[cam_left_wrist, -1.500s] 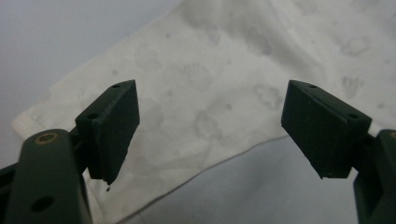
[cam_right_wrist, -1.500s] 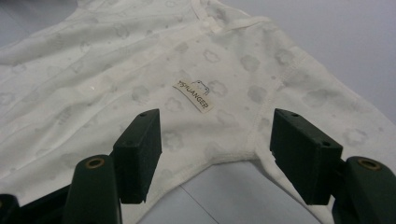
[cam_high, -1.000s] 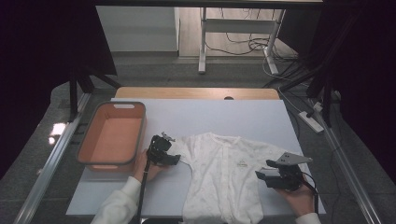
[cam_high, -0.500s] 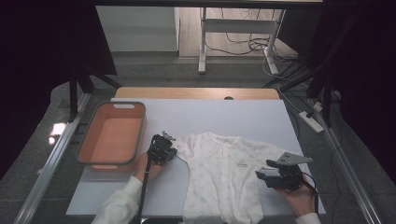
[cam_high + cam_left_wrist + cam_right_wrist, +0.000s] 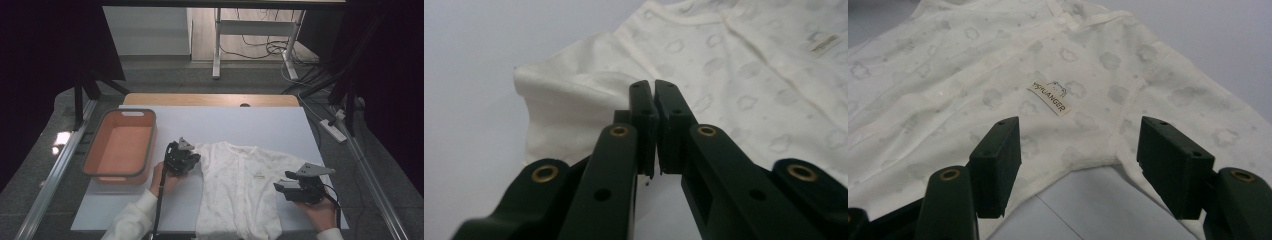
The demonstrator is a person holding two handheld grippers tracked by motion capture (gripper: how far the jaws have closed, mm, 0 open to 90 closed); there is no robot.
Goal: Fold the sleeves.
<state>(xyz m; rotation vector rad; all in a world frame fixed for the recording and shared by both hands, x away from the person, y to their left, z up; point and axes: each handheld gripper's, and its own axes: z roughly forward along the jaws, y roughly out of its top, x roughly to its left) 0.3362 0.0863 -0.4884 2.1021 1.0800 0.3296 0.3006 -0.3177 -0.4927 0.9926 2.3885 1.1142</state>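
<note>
A cream baby romper (image 5: 245, 190) with a faint cloud print lies flat on the white table (image 5: 240, 125), neck toward the far side. My left gripper (image 5: 192, 159) is at its left sleeve. In the left gripper view the jaws are pressed together (image 5: 654, 87), with the sleeve (image 5: 574, 95) bunched and folded around their tips. My right gripper (image 5: 280, 187) hovers low over the romper's right side, jaws wide apart (image 5: 1078, 150) and nothing between them. Below it lie the armpit seam and a small sewn label (image 5: 1050, 97).
An orange rectangular bin (image 5: 148, 150) stands empty on the table's left side, close to my left hand. The table's wooden far edge (image 5: 210, 99) lies behind. Metal rails run along both sides of the table.
My left gripper has shifted a little to the right toward the romper's body, drawing the left sleeve inward. The right gripper has stayed in place, still open.
</note>
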